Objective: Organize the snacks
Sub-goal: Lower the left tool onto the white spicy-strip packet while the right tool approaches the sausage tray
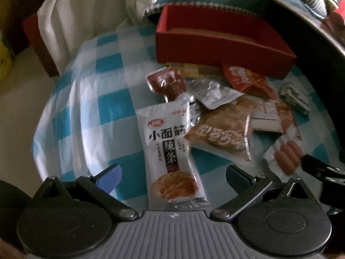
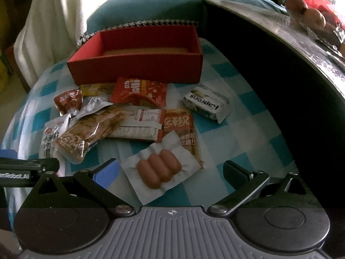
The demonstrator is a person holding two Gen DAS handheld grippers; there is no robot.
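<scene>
Before red box, on checked cloth: snack pile. Left tool spread, astride white gluten-strip packet, long axis along fingers. Right tool spread over sausage packet.

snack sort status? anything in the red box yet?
Done: nothing that shows. No packet is visible inside the red box, though its near wall hides part of the floor.
In hand: nothing. The left gripper is open around the white latiao packet, and the right gripper is open over the sausage pack.
Left: the whole pile, including the Kaprons bar, lies on the checked cloth.
</scene>
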